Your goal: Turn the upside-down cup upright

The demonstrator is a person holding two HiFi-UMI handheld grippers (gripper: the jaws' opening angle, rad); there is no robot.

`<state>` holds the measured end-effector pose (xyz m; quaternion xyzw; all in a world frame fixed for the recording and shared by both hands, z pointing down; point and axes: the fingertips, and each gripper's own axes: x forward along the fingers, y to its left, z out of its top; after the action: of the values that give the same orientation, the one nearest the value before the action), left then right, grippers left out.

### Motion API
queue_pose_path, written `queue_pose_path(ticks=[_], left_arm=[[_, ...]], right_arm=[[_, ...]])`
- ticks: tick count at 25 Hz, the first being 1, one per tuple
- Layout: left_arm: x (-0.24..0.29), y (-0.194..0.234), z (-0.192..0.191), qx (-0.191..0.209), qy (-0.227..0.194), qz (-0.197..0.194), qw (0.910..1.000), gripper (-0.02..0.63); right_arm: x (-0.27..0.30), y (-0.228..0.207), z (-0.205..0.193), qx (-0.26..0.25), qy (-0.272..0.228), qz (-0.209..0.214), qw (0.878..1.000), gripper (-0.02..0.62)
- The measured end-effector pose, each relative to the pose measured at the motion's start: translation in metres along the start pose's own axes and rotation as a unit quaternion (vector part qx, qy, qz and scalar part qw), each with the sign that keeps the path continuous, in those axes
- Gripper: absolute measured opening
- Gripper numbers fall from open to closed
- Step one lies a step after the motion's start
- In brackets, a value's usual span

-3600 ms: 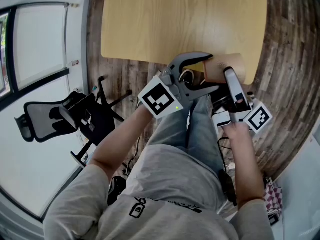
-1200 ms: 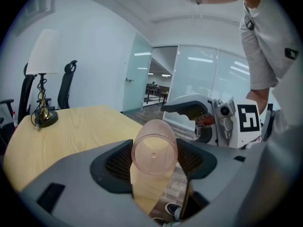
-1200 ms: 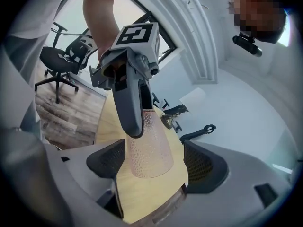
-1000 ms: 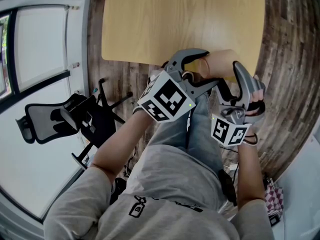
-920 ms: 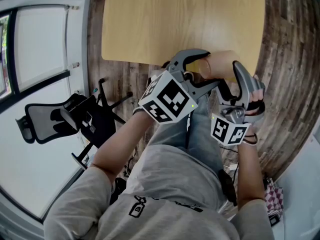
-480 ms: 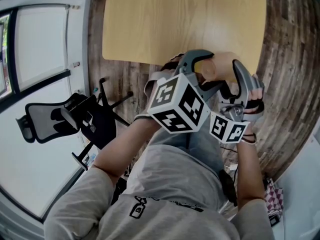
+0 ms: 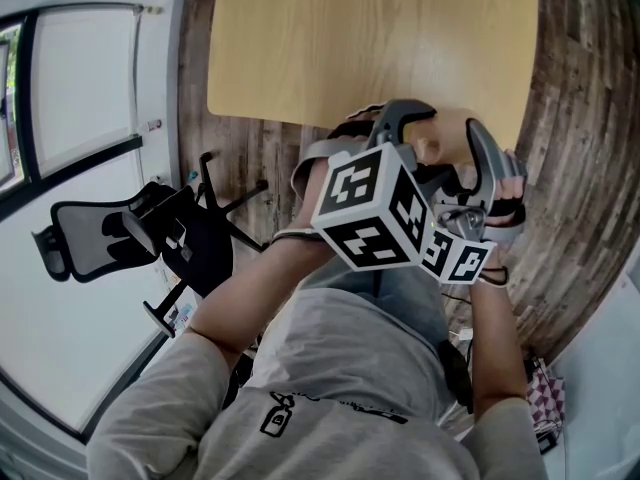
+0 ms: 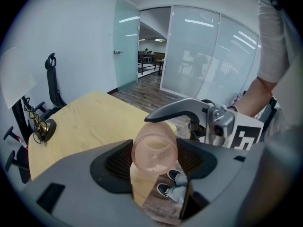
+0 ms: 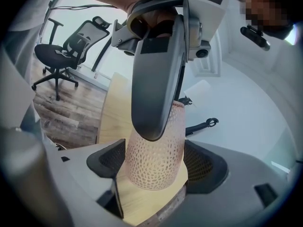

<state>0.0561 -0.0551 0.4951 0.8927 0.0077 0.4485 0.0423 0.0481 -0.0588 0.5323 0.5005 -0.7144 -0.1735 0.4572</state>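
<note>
A pink cup (image 7: 447,136) with a honeycomb pattern hangs tilted over the near edge of the wooden table (image 7: 350,38). In the left gripper view one round end of the cup (image 8: 155,148) faces the camera. It sits between the pads of my left gripper (image 8: 155,161), which touch both its sides. In the right gripper view the cup's (image 9: 158,157) patterned wall fills the gap of my right gripper (image 9: 155,168), with its pads against it. One left finger (image 9: 154,79) crosses in front of the cup. In the head view both grippers crowd the cup, left gripper (image 7: 420,140) beside right gripper (image 7: 468,158).
A black office chair (image 7: 120,233) stands on the wood floor left of the table. A small dark object (image 8: 42,126) lies at the table's far end. My legs and shoes (image 8: 170,182) are below the table edge. Glass partitions (image 8: 208,56) close the room behind.
My left gripper has turned on the spot, so its marker cube now faces the head camera more squarely and covers more of the cup. The right gripper has hardly moved.
</note>
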Motion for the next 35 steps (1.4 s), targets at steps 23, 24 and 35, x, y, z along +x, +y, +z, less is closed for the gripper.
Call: queue_pose_path(ticks=[23, 24, 35], left_arm=[[-0.004, 0.001, 0.015, 0.028, -0.072, 0.026, 0.9967, 0.295], [-0.005, 0.001, 0.017, 0.027, -0.081, 0.027, 0.9960, 0.295], [-0.015, 0.005, 0.022, 0.010, -0.176, 0.034, 0.9838, 0.295]], right_arm=[[0.000, -0.012, -0.005, 0.096, -0.016, -0.017, 0.995, 0.357], [0.000, -0.012, -0.007, 0.106, -0.017, -0.017, 0.994, 0.357], [0.007, -0.022, -0.018, 0.226, -0.025, -0.020, 0.974, 0.356]])
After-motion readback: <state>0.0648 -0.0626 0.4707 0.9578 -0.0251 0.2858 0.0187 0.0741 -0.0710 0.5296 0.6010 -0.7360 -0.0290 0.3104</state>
